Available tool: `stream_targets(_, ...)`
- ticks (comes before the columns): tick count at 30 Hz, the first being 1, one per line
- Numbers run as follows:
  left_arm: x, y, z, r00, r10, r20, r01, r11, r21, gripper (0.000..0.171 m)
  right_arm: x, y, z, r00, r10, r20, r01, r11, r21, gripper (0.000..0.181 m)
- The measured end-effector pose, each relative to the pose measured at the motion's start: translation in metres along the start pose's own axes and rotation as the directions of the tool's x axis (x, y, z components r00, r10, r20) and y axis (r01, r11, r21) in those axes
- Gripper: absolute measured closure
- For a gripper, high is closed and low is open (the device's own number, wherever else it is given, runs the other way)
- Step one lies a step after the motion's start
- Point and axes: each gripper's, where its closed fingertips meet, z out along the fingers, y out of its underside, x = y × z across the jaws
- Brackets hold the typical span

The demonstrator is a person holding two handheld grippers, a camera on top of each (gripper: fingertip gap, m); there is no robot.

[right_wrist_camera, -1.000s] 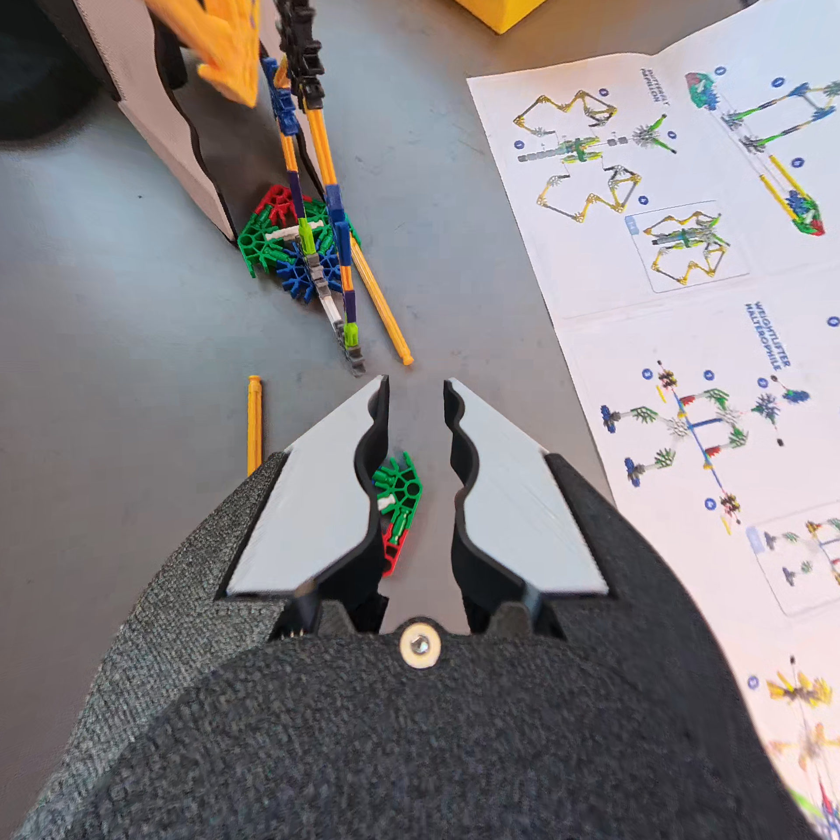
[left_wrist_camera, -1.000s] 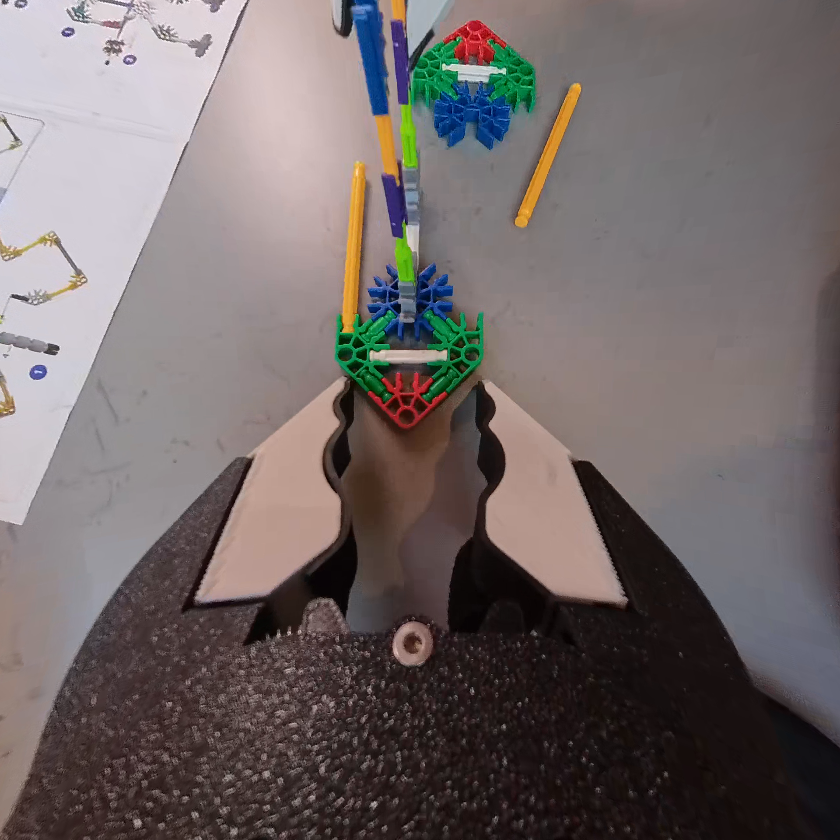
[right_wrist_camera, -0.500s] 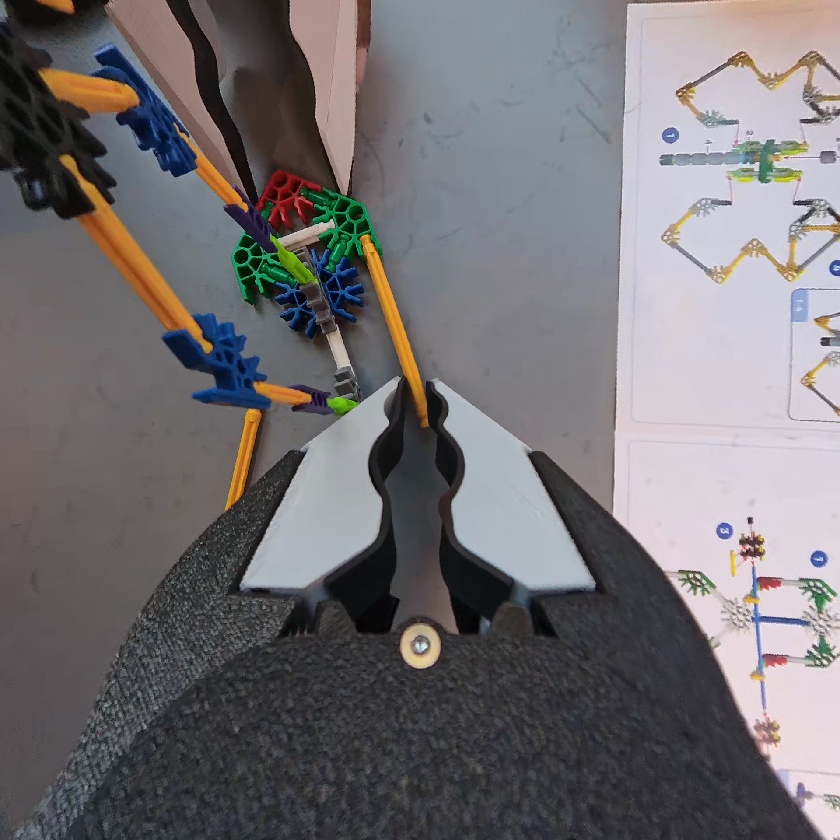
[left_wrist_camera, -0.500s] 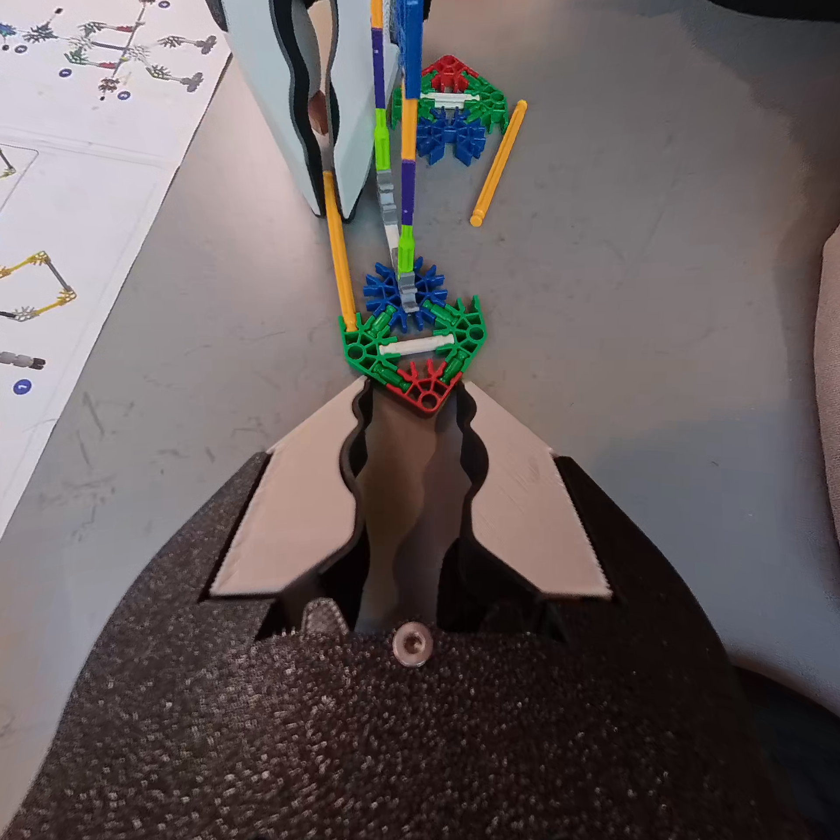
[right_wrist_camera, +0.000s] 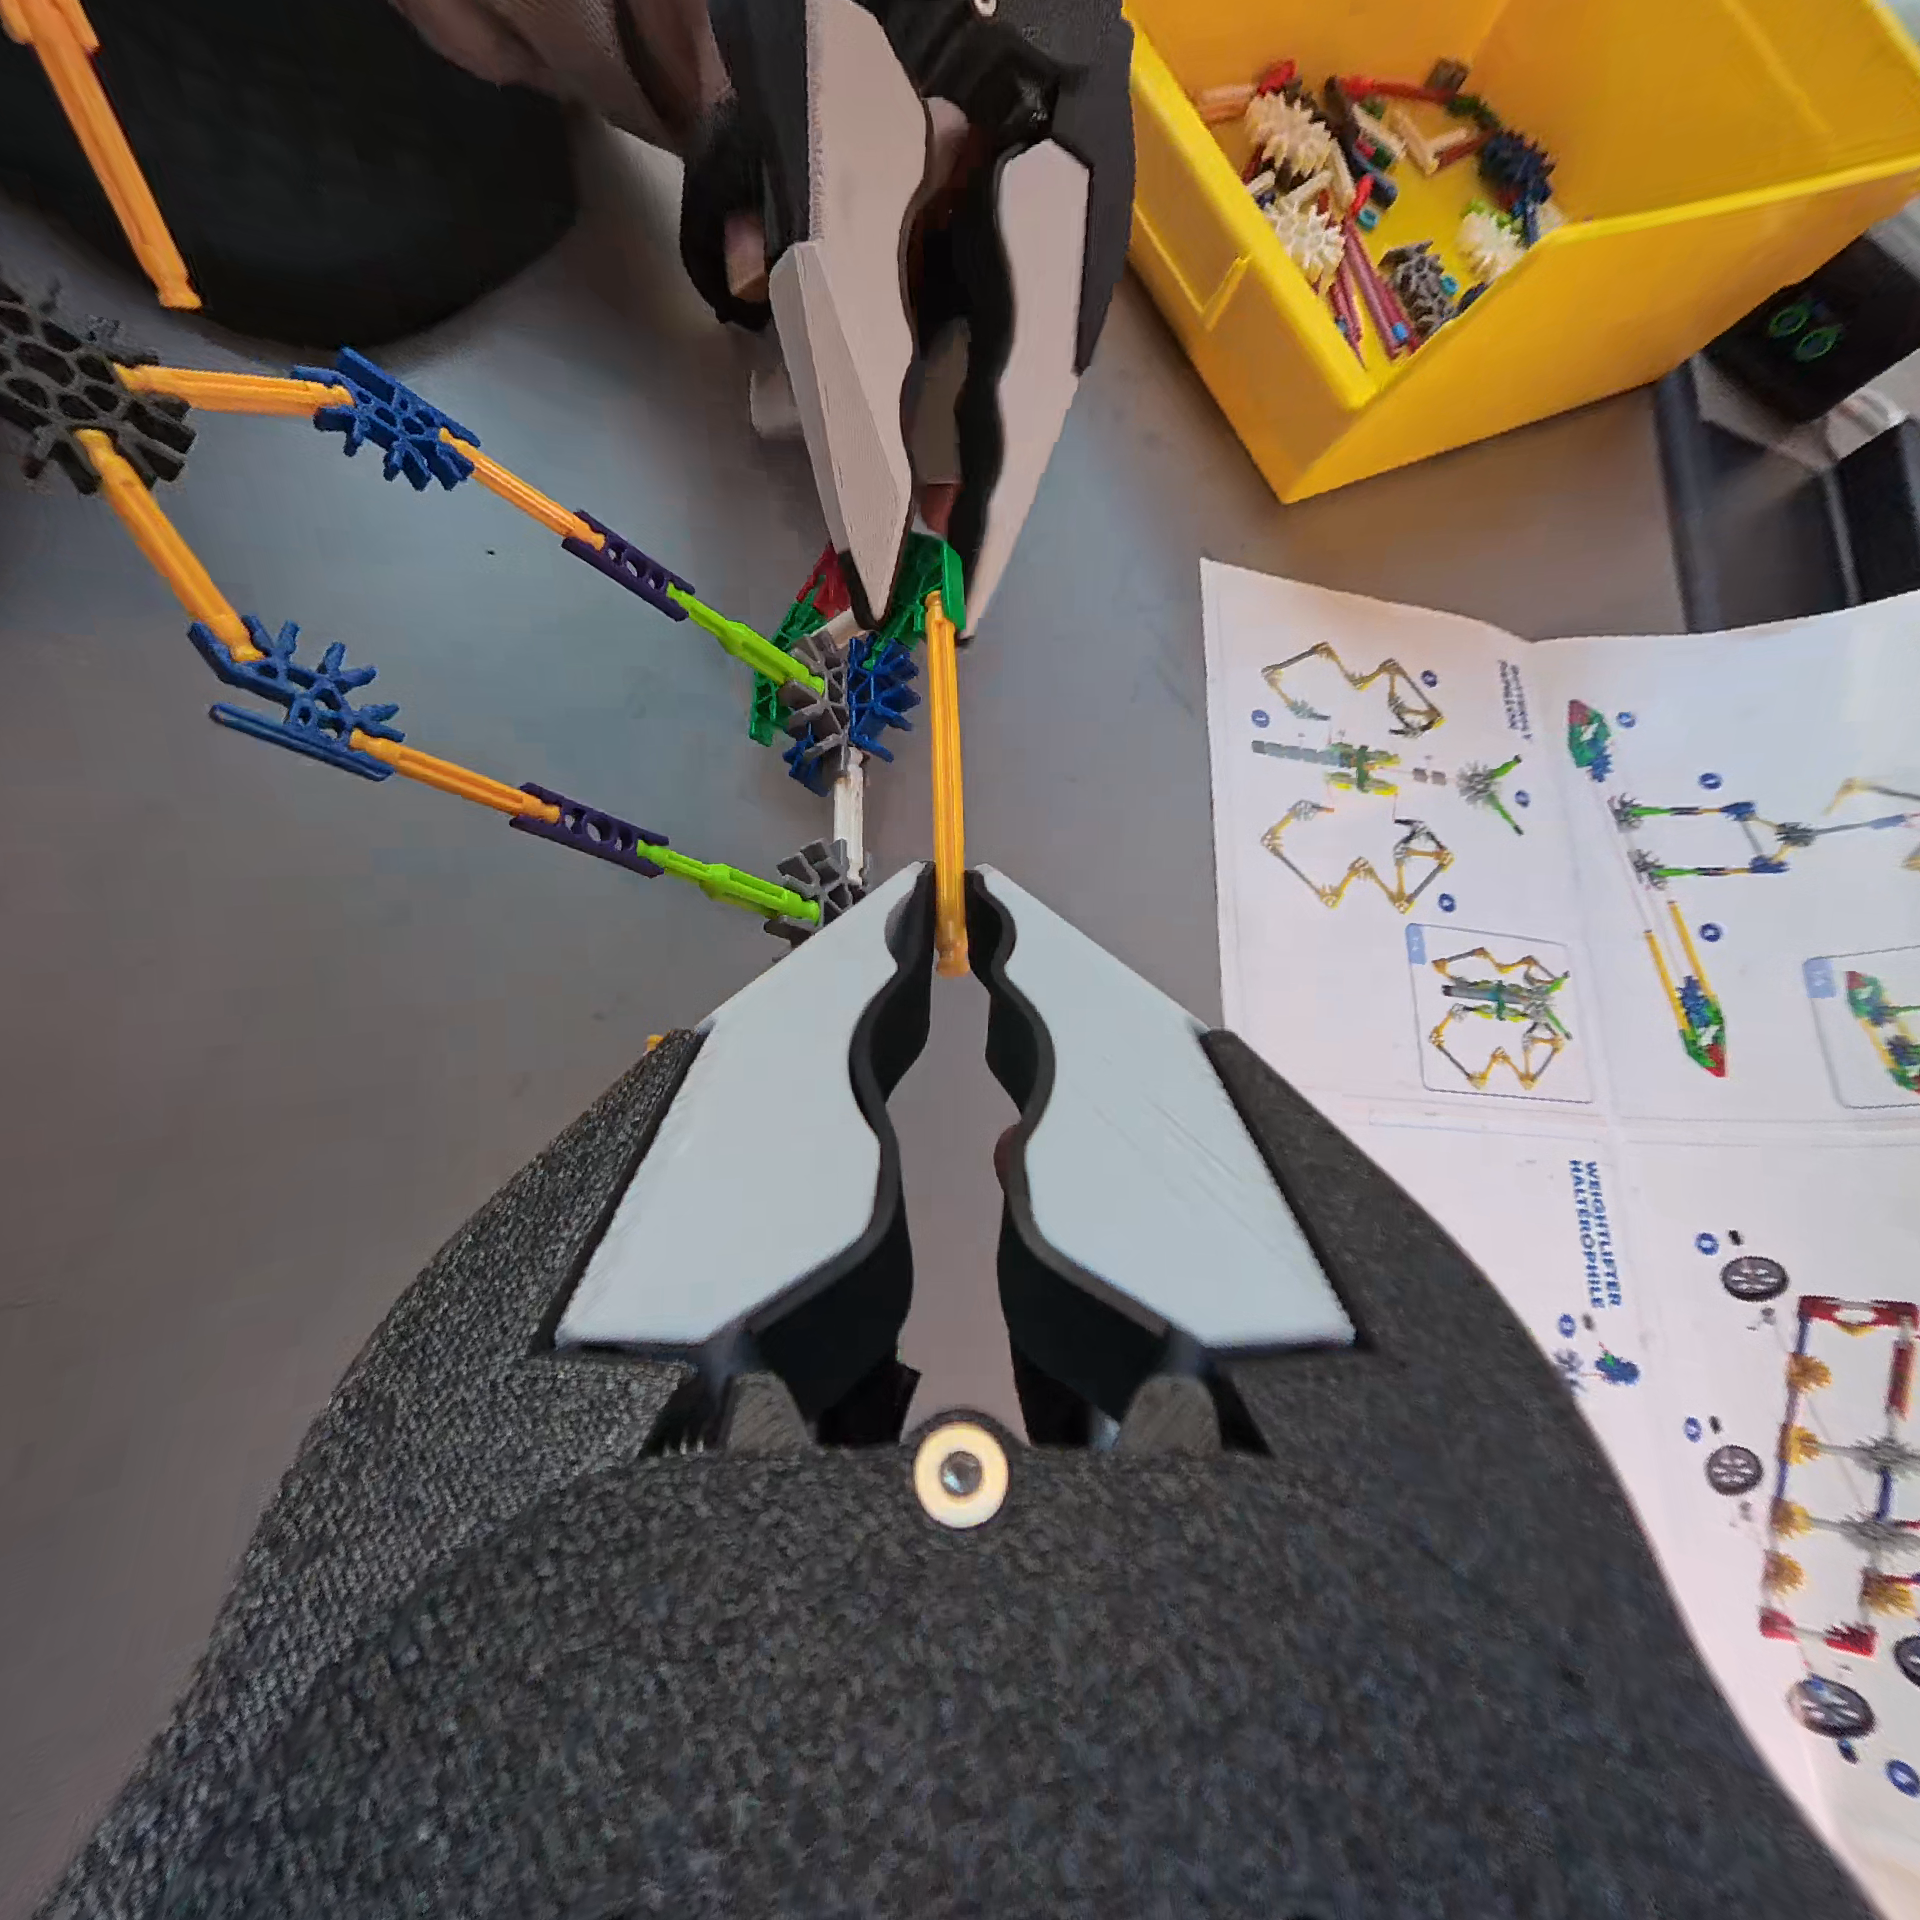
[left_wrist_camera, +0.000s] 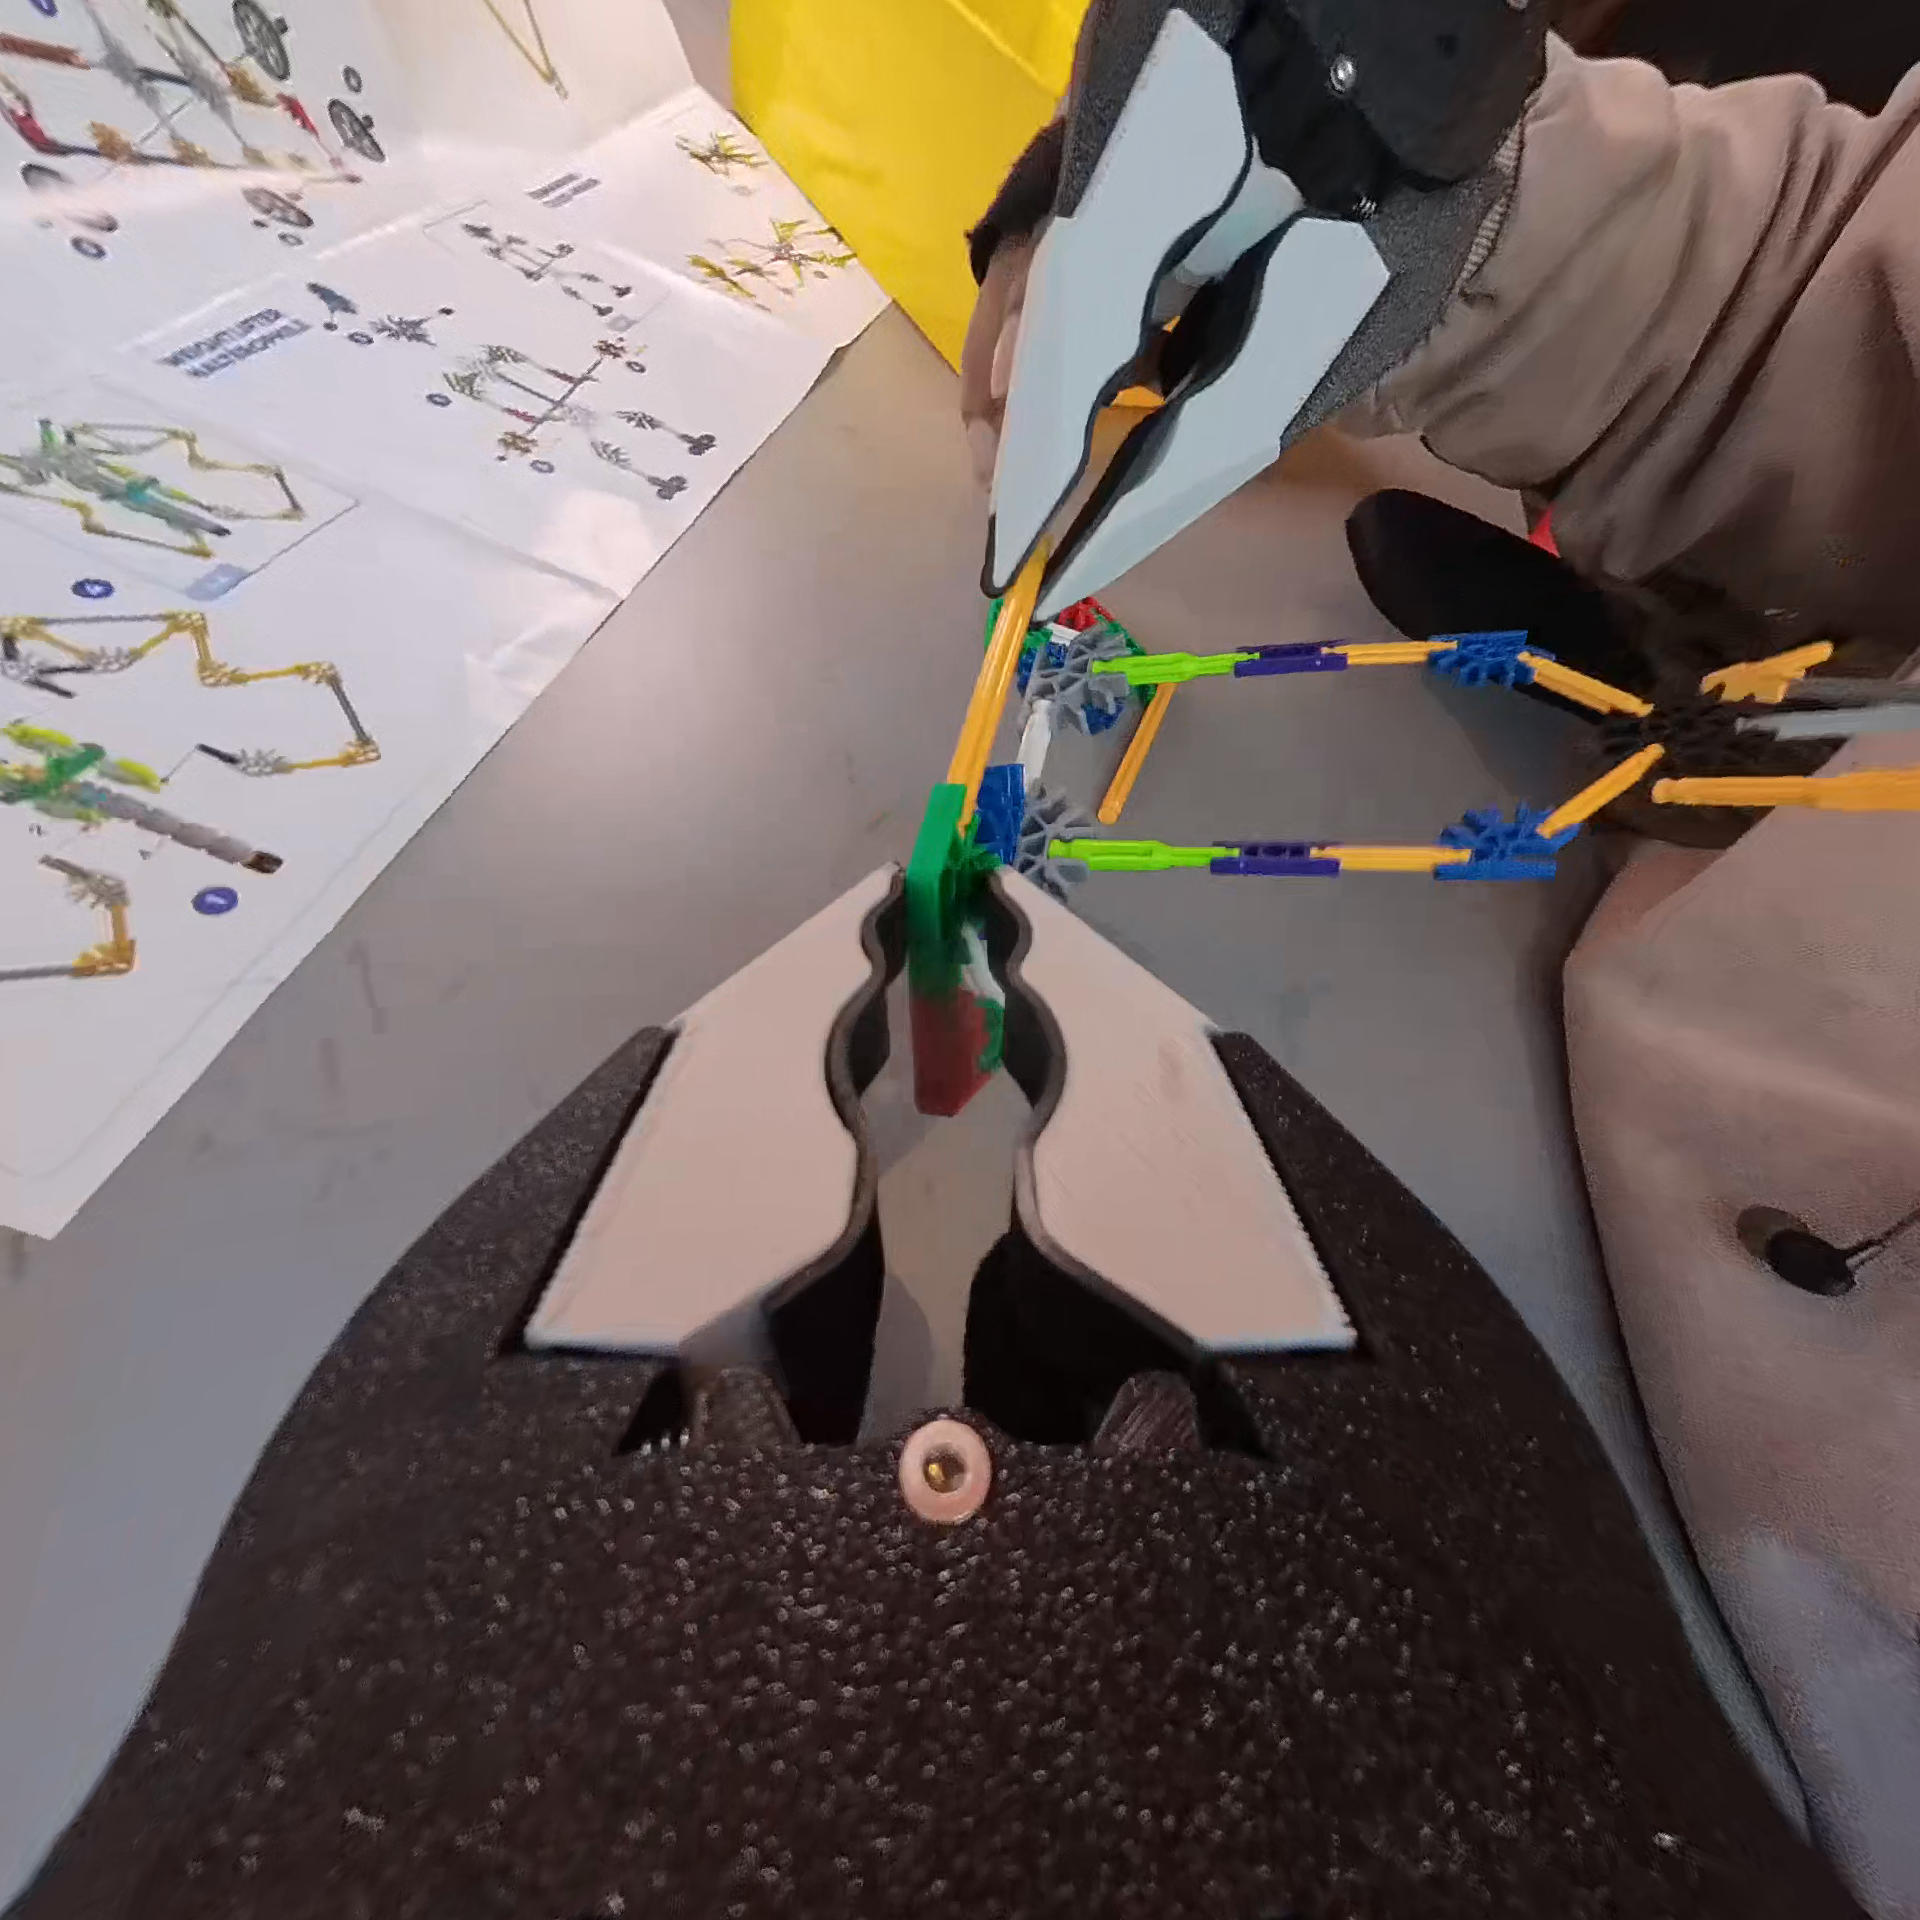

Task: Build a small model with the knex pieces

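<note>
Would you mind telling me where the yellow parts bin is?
In the right wrist view, the yellow parts bin sits upper right on the grey table, behind the instruction sheet.

A scuffed grey table (left_wrist_camera: 644, 790) fills the frame under even light. A white instruction sheet (right_wrist_camera: 1558, 935) with coloured diagrams lies unfolded along the right side, while a yellow plastic bin (right_wrist_camera: 1558, 343) of loose parts sits at upper right, beside a dark device (right_wrist_camera: 1829, 332) at the frame's edge.
</note>
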Motion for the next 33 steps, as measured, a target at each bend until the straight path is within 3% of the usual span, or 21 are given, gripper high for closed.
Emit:
stream_targets(7, 0.014, -0.015, -0.003, 0.952, 0.286, 0.112, -0.287, 0.958, -0.009, 0.166, 0.000, -0.006, -0.010, 0.998, 0.055, -0.010, -0.055, 0.998, -0.008, 0.175)
stream_targets(11, 0.017, -0.020, -0.004, 0.915, 0.364, 0.173, -0.366, 0.930, -0.019, 0.166, -0.001, -0.006, -0.006, 0.998, 0.066, -0.019, -0.067, 0.997, -0.032, 0.176)
stream_targets(17, 0.011, -0.043, -0.017, 0.883, 0.344, 0.319, -0.375, 0.926, 0.039, 0.166, 0.007, -0.026, -0.018, 0.966, 0.159, -0.205, -0.163, 0.987, -0.002, 0.177)
stream_targets(22, 0.005, -0.061, -0.022, 0.841, 0.330, 0.428, -0.389, 0.920, 0.056, 0.166, 0.011, -0.035, -0.028, 0.873, 0.239, -0.425, -0.259, 0.966, 0.012, 0.177)
stream_targets(27, 0.007, -0.084, -0.029, 0.787, 0.339, 0.515, -0.429, 0.901, 0.063, 0.167, -0.001, -0.053, -0.026, 0.808, 0.325, -0.492, -0.315, 0.943, 0.107, 0.179)
stream_targets(30, 0.013, -0.088, -0.028, 0.772, 0.361, 0.524, -0.452, 0.891, 0.051, 0.167, -0.003, -0.059, -0.039, 0.796, 0.418, -0.439, -0.386, 0.908, 0.165, 0.179)
stream_targets(33, -0.001, -0.089, -0.035, 0.669, 0.424, 0.610, -0.501, 0.864, -0.051, 0.167, -0.020, -0.068, -0.044, 0.823, 0.463, -0.329, -0.433, 0.886, 0.166, 0.179)
